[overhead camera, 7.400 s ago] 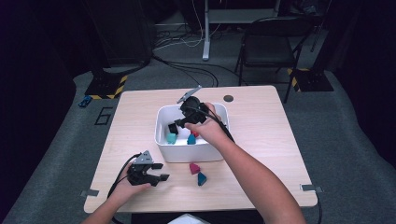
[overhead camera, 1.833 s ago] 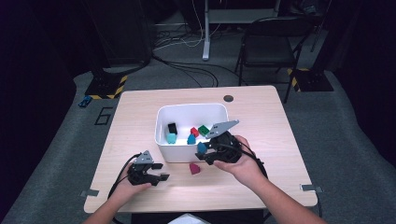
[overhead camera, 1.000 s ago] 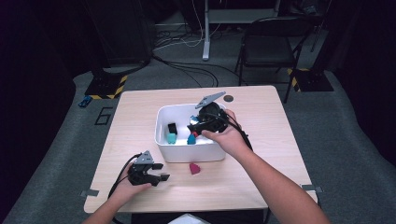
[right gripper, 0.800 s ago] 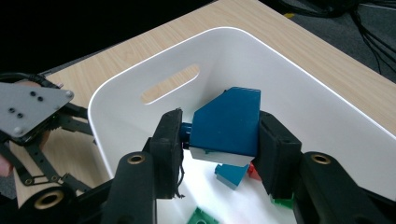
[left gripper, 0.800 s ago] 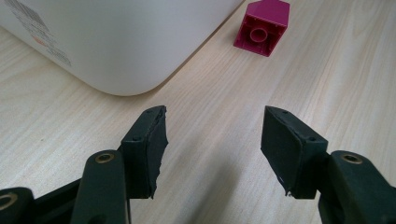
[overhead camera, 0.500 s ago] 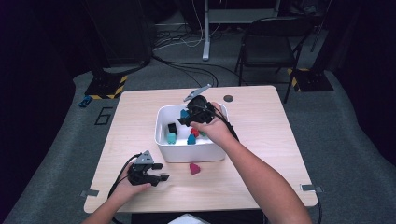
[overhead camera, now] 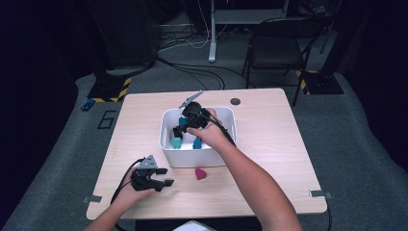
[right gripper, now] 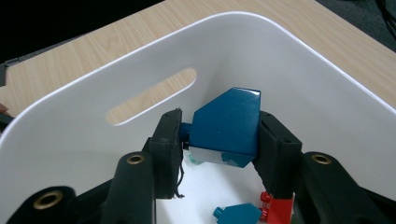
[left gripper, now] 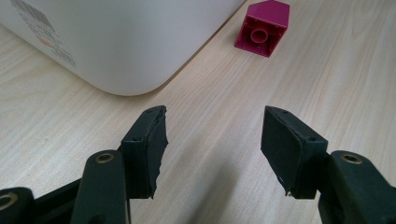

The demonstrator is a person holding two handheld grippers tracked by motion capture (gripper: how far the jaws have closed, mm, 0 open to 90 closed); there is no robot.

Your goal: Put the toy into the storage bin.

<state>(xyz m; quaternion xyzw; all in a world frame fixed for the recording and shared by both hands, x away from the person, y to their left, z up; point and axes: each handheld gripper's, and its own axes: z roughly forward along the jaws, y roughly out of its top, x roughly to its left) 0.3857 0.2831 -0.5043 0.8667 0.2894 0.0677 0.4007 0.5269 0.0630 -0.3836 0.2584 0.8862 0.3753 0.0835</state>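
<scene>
A: Starting at the left, what is the left gripper [overhead camera: 166,176] doing?

B: It rests on the table [overhead camera: 269,144] at about seven o'clock, jaws spread wide with nothing between them. In the left gripper view the bare wood shows in the gap, the white bin [left gripper: 126,42] rises at eleven o'clock and a magenta block [left gripper: 262,28] lies at one o'clock, apart from the jaws.

A: And further right?

B: The magenta block [overhead camera: 200,173] sits on the table just in front of the white bin [overhead camera: 166,149], near six o'clock of it. Over the bin the right gripper [overhead camera: 179,130] reaches down inside. Its jaws are clamped on a dark blue block [right gripper: 227,125], held above the bin floor, where a teal piece [right gripper: 235,215] and a red brick [right gripper: 279,211] lie.

A: So which step is this?

B: I judge it the drop-off: the blue block is carried into the bin but not yet let go. Next the jaws need to part so it falls among the others, then the hand lifts clear. The magenta block looks like the last one outside.
</scene>
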